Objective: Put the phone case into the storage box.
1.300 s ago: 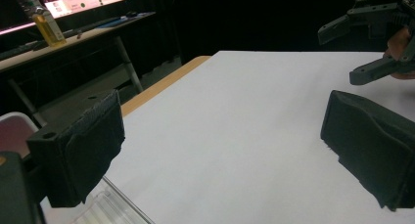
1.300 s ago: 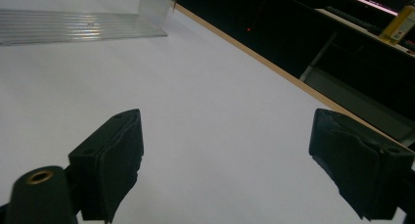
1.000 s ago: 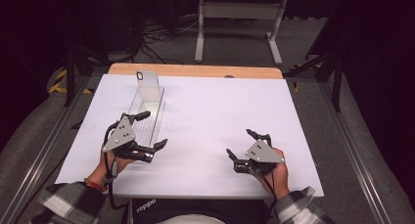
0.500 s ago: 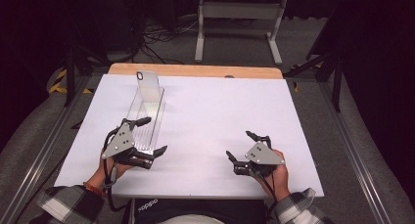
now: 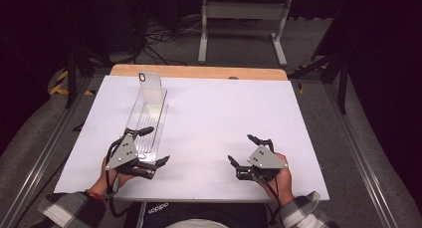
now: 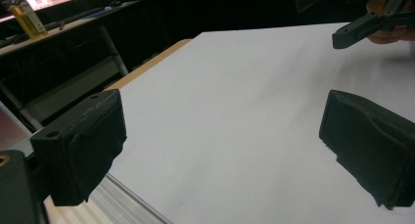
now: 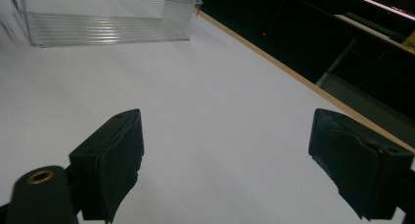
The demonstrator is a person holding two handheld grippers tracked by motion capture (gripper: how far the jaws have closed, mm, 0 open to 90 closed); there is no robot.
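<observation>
A long clear plastic tray (image 5: 148, 116) lies on the left half of the white table top (image 5: 219, 113), with its tall end wall at the far end. My left gripper (image 5: 158, 146) hovers at the tray's near end, open, with nothing between its jaws. In the left gripper view the left gripper (image 6: 220, 141) looks across bare white surface, and the tray's ribbed floor (image 6: 122, 209) shows under the left jaw. My right gripper (image 5: 240, 148) is open and empty near the front edge on the right. From the right gripper (image 7: 230, 155) the tray (image 7: 107, 23) lies far off at the upper left.
A wooden strip (image 5: 199, 71) borders the table's far edge. Beyond it on the floor stand a metal frame (image 5: 239, 19) and cables. Metal rails run along both sides of the table. The right gripper (image 6: 372, 18) shows at the upper right of the left gripper view.
My left gripper has drawn back along the tray toward the near edge of the table. The right gripper has barely moved. Both stay open.
</observation>
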